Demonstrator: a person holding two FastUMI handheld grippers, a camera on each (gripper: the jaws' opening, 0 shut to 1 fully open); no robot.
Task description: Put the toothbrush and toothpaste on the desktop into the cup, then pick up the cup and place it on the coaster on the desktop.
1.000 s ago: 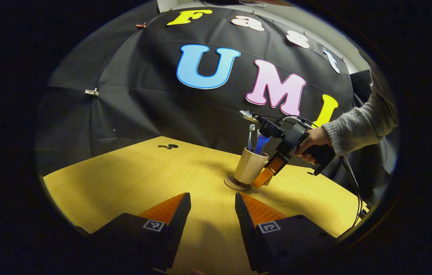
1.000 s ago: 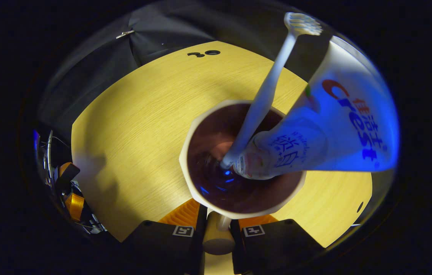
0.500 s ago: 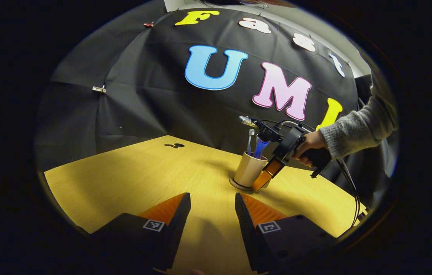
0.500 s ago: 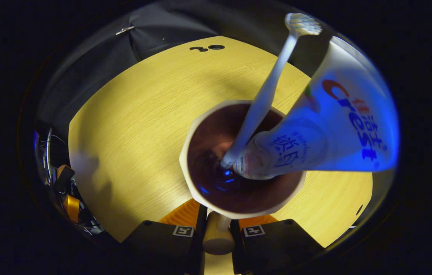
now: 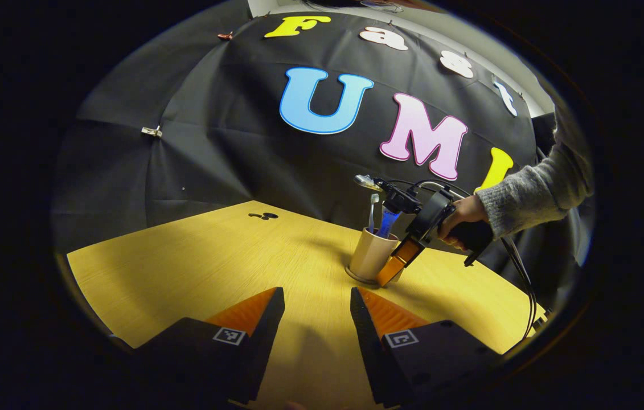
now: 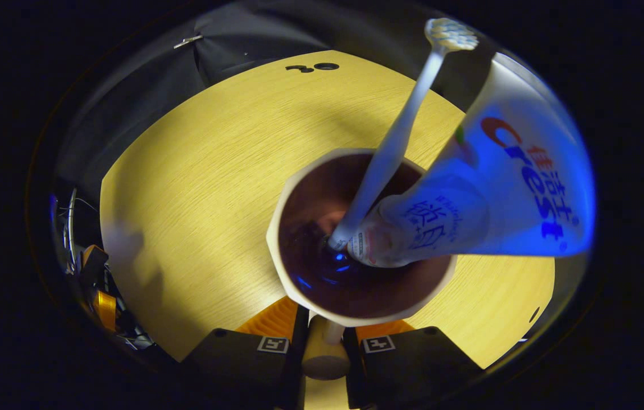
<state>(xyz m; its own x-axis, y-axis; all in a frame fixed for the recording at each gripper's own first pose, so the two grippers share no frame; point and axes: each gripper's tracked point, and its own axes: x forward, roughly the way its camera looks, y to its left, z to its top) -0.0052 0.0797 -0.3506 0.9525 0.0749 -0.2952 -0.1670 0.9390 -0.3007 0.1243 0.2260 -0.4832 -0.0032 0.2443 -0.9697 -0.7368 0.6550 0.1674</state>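
While the cup (image 5: 371, 254) stands on the coaster (image 5: 356, 277) right of centre in the left gripper view, the right gripper (image 6: 322, 337) pinches its handle (image 6: 318, 353) at the bottom of its own view; toothbrush (image 6: 396, 139) and toothpaste (image 6: 492, 188) lean inside toward the upper right; the left gripper (image 5: 317, 310) hangs spread over the desk (image 5: 196, 267), holding nothing.

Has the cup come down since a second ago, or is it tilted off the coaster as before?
Yes. In the left gripper view the cup has settled lower, now upright on the coaster; earlier it tilted with its base raised. The right gripper still holds its handle.
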